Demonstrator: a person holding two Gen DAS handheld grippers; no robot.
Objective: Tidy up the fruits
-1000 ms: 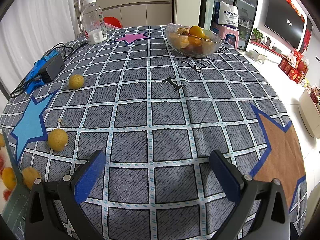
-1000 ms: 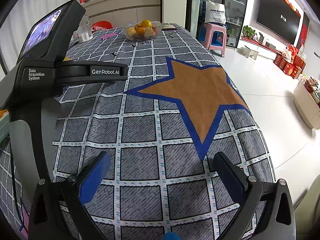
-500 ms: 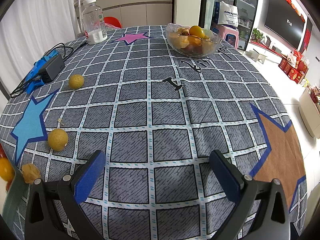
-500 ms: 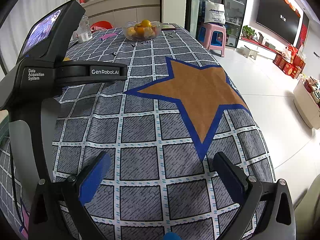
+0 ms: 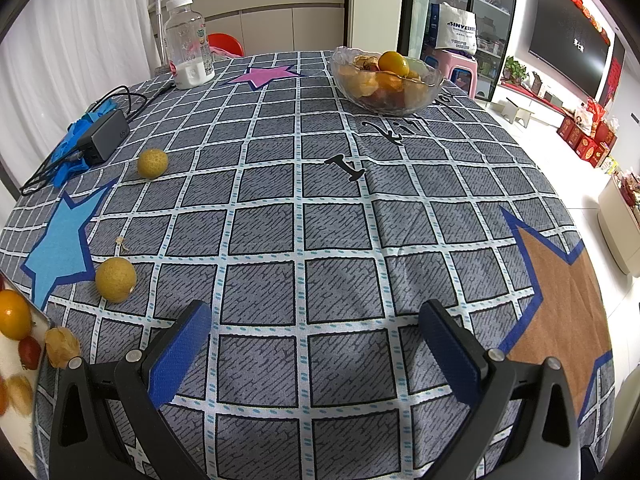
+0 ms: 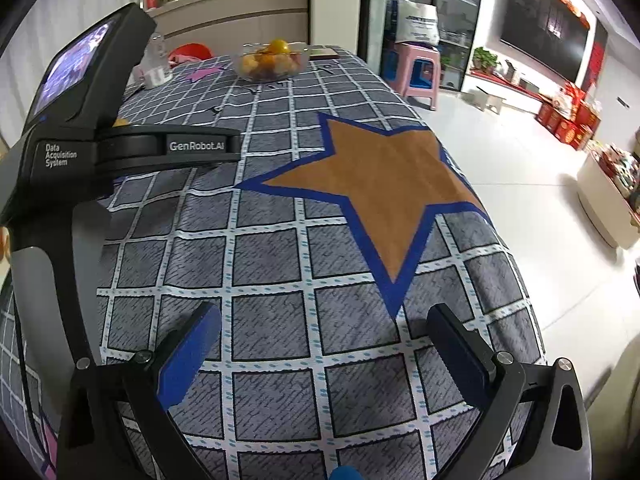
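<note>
Tablecloth: grey checked cloth (image 5: 280, 240) with printed stars covers a round table; living room with a dark television behind.
Change: over the last second a white tray (image 5: 12, 364) of fruit has slid into the left edge of the left wrist view, and its husked berry (image 5: 62, 346) now sits just beside it on the cloth; grippers have not moved.
Meaning: judged from this, sorting is barely begun, and loose fruit remains to collect.
Left gripper (image 5: 316, 344): spread wide, empty, low over the cloth.
Right gripper (image 6: 324, 344): spread wide, empty, near the orange star (image 6: 384, 184).
Loose fruit: near yellow ball (image 5: 115, 280) and far yellow ball (image 5: 152, 163), both round, rough-skinned, well apart.
Bowl (image 5: 386, 80): clear glass, scalloped, heaped with glossy orange and papery fruit, at the far side.
Clutter: plastic bottle (image 5: 188, 44), black charger (image 5: 105, 136) with cable.
</note>
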